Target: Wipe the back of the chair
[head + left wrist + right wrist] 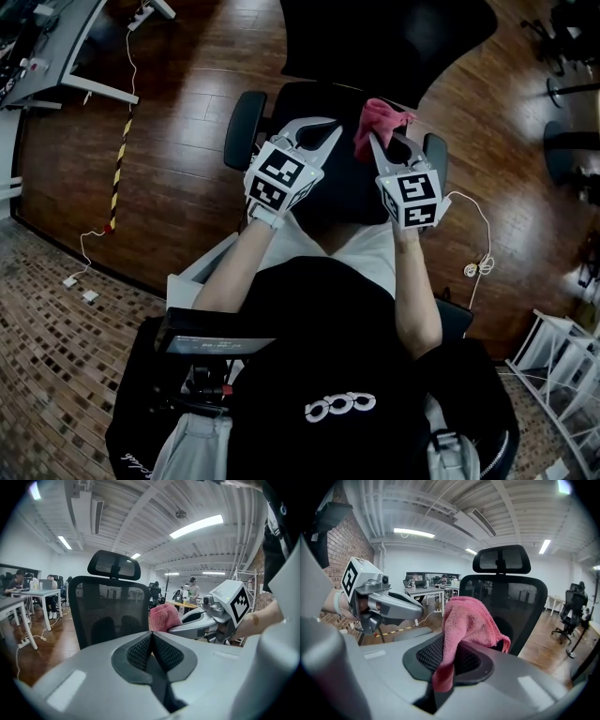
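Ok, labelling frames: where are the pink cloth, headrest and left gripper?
pink cloth (471, 620): right gripper view, bunched middle.
headrest (501, 558): right gripper view, centre.
left gripper (151, 638): left gripper view, between fingertips.

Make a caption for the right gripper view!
A fluffy pink cloth pinched in the right gripper, facing the black mesh office chair, with the left gripper alongside.

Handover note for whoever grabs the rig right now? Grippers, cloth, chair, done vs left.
Grippers: left gripper shut, empty, held beside the right. The right gripper is shut on the pink cloth.
Things: chair back upright, straight ahead past the seat. The cloth looks short of it, with no contact visible.
Done: cloth gripped.
Left: bring the cloth onto the chair back and wipe it.
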### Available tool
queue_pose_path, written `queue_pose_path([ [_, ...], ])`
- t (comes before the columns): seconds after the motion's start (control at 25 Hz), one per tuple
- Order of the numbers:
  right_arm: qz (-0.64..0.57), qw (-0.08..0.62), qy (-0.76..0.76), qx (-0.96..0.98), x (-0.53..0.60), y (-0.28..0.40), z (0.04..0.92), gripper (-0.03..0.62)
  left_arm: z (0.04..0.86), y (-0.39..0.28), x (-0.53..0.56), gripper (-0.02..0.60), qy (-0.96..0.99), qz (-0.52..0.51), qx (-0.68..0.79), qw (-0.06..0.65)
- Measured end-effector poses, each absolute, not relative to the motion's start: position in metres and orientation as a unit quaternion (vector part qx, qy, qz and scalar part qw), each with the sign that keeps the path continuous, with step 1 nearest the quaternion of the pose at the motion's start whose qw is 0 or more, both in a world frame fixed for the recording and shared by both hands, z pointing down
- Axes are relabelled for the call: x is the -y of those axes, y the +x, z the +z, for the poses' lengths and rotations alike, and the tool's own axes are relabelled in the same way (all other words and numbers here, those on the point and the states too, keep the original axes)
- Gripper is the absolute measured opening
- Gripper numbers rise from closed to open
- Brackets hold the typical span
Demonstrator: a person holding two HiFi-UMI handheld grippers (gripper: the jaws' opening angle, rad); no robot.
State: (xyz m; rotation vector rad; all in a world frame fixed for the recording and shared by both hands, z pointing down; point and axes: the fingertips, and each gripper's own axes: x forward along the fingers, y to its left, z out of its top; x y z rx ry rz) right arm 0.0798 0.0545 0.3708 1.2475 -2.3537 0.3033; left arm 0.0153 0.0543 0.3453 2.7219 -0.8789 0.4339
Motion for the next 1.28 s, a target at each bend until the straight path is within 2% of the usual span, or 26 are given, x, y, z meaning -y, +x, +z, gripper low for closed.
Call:
queue_pose_path([
  [1.28, 0.134, 0.244, 0.456, 0.845, -0.074, 0.086, 0.400, 0.041, 0.373, 0.021, -0.072, -0.008, 0.931, 0.175, 0.292, 0.130],
])
